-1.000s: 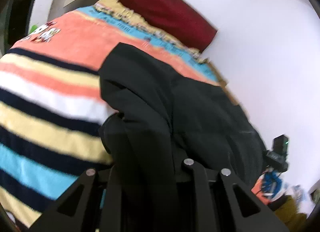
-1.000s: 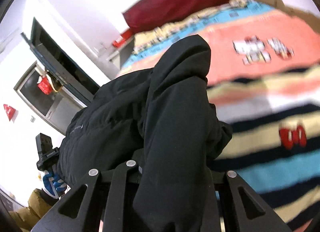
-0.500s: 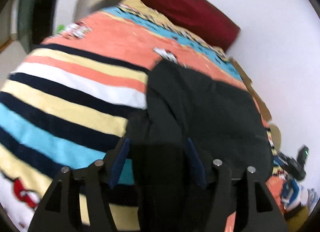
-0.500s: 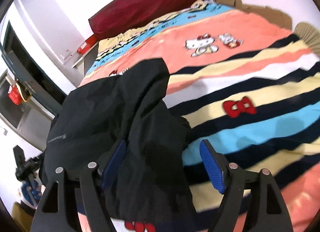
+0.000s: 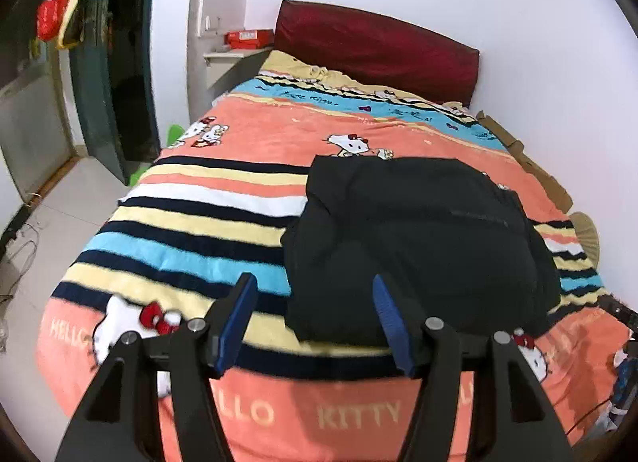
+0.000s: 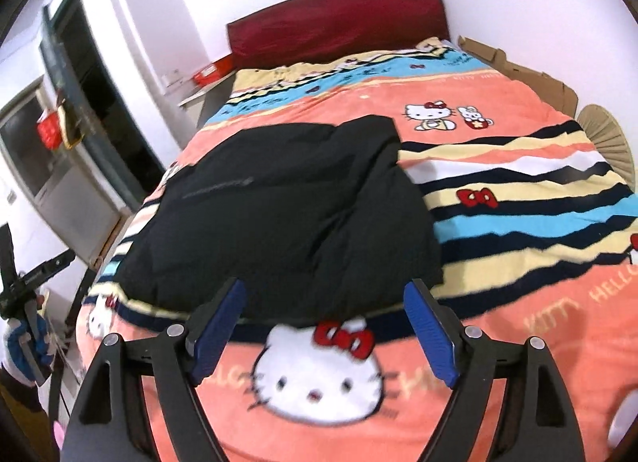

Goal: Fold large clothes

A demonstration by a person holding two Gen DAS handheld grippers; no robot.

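The bulky black padded jacket lies folded in a thick heap on the striped Hello Kitty blanket, near the foot of the bed. In the left wrist view it sits at about 1 o'clock from centre; in the right wrist view, at about 11 o'clock. One flap overlaps the body along the jacket's edge. The left gripper hangs wide apart, its blue-padded fingers gripping nothing, just short of the heap. The right gripper is likewise spread wide and empty above the printed cat face. At 12 o'clock a dark red padded headboard stands against the white wall. A red box sits on a small shelf at 11 o'clock, with a dark green door at 10 o'clock. Flattened brown cardboard lines the wall side of the bed.
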